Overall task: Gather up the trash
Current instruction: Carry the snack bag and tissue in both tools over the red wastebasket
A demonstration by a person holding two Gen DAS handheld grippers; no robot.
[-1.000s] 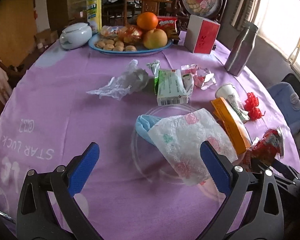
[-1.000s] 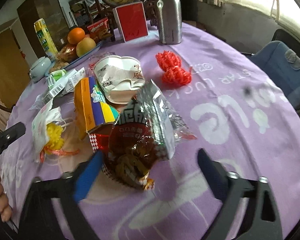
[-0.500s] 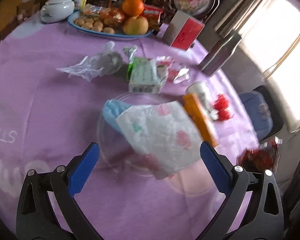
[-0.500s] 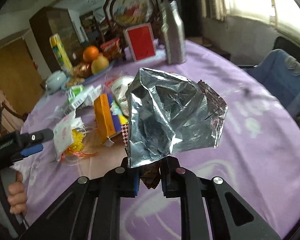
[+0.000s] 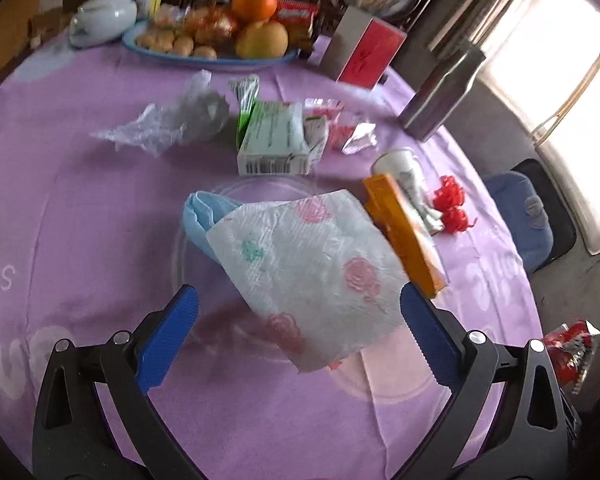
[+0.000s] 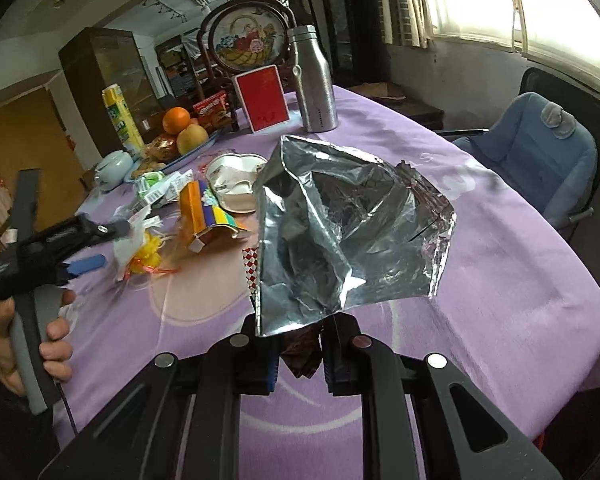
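Right hand-held gripper (image 6: 298, 354) clamped on lower edge of foil snack bag (image 6: 348, 240), raised above purple counter (image 6: 520, 280). Light, crinkly, slippery; best pinched at a folded edge. Left hand-held gripper (image 5: 296, 340) spread wide, empty, over patterned napkin (image 5: 312, 272).

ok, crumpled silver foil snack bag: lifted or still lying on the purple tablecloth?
Lifted. The silver foil snack bag hangs clear above the purple tablecloth, pinched at its lower edge by the shut right gripper.

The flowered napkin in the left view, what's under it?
The napkin covers a folded blue cloth, whose end sticks out, and lies on a clear glass plate. How far the cloth runs beneath, and anything else under it, is hidden.
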